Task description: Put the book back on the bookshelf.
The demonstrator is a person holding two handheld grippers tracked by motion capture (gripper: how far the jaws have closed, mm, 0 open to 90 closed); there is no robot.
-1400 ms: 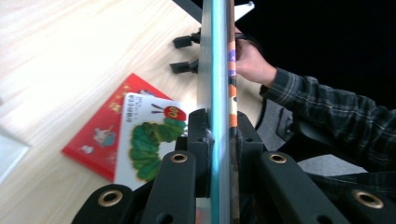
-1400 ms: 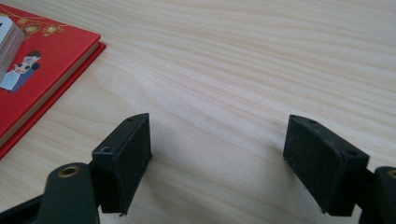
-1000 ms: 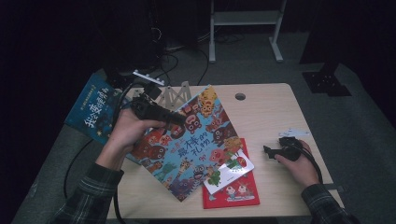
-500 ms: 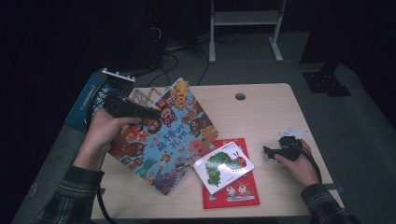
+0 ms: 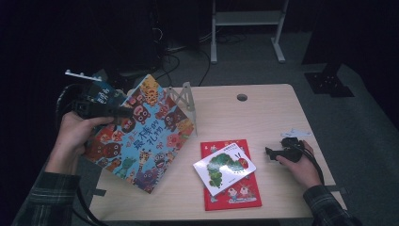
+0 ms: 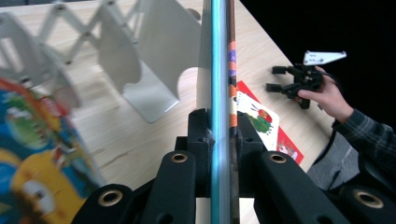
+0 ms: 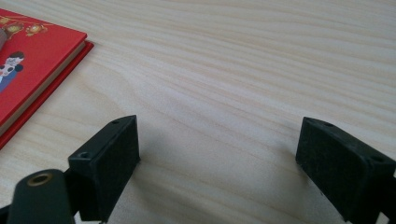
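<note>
Item one: we are pinching the large picture book (image 5: 141,136) by its upper edge in the left gripper (image 5: 113,112), the two jaws pressed hard against both covers, as the left gripper view is showing with the book's thin edge (image 6: 219,70) running up between the pads. The book is hanging tilted over the table's (image 5: 263,117) left edge, its lower corner low near the front of the tabletop.

Item two: the white expanding book rack (image 5: 186,101) is standing just beside the book, on the table behind it. We are judging this rack to be the book's destination.

Item three: the red book (image 5: 235,195) is lying flat at centre front, with the white caterpillar book (image 5: 225,167) resting askew on top of it.

Item four: the right gripper (image 5: 276,153) is resting on the table, well apart from the large book, its jaws spread wide with nothing but bare wood (image 7: 219,93) between them.

Risks we are noting:
- The book is hanging from one edge only; a quick swing could be pivoting it in the pads or letting it slip out.
- Its low corner could be catching the table edge or sweeping the caterpillar book.
- The rack looks light; a misaligned entry could be pushing it over or sliding it away.
</note>
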